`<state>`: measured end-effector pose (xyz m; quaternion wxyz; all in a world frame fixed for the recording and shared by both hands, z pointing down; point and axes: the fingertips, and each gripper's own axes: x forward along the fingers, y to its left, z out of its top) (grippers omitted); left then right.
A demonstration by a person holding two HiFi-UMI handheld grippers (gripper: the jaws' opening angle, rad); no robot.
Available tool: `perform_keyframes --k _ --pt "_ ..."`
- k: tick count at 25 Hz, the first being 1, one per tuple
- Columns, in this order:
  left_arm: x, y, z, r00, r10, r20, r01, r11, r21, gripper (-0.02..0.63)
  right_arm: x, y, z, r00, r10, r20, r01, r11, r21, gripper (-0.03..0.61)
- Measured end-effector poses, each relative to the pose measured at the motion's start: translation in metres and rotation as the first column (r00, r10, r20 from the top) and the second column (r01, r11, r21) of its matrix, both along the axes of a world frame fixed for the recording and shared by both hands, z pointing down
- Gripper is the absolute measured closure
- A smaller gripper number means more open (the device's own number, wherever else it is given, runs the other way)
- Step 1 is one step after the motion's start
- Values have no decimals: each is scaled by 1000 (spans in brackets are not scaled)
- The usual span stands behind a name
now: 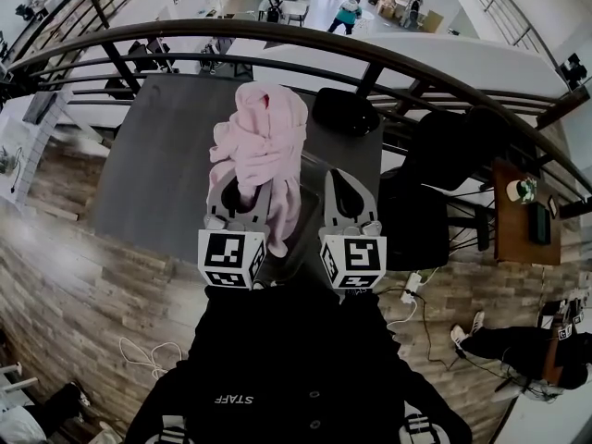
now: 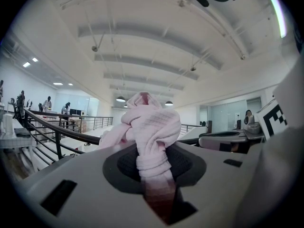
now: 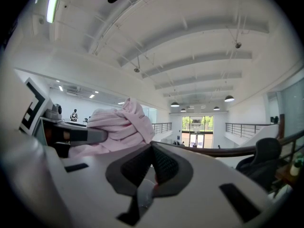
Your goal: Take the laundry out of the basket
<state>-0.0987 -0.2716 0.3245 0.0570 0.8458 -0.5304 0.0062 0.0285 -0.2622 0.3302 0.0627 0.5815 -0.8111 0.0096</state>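
Note:
A pink waffle-weave garment [image 1: 262,141] hangs bunched up in the air over the grey table [image 1: 157,174]. My left gripper [image 1: 242,191] is shut on it, both raised and pointing upward. In the left gripper view the cloth [image 2: 151,127] is pinched between the two pads and rises in a knot above the left gripper [image 2: 152,151]. My right gripper [image 1: 350,197] stands just right of it, shut with nothing between its jaws. The right gripper view shows the right gripper [image 3: 152,147] with tips meeting and the pink garment [image 3: 121,125] off to its left.
A dark rounded object [image 1: 346,111] sits at the table's far right corner. A curved black railing [image 1: 305,40] runs behind the table. A black office chair [image 1: 435,165] stands to the right, with a small wooden table [image 1: 518,220] beyond it. Cables [image 1: 148,354] lie on the wooden floor.

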Motion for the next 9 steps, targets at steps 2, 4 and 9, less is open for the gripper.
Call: perform_keyframes --k 2,4,9 --pt "0 0 -1 1000 1 1 -1 1000 0 489 0 0 -1 1000 1 0 -1 1000 2 563" --pt "0 1 -1 1000 0 2 0 1000 -1 489 1 1 -2 1000 1 1 -1 1000 5 563" --pt "2 -1 1 1000 -6 4 6 1000 -2 489 4 -2 -1 1000 -1 1 1 1000 12 563"
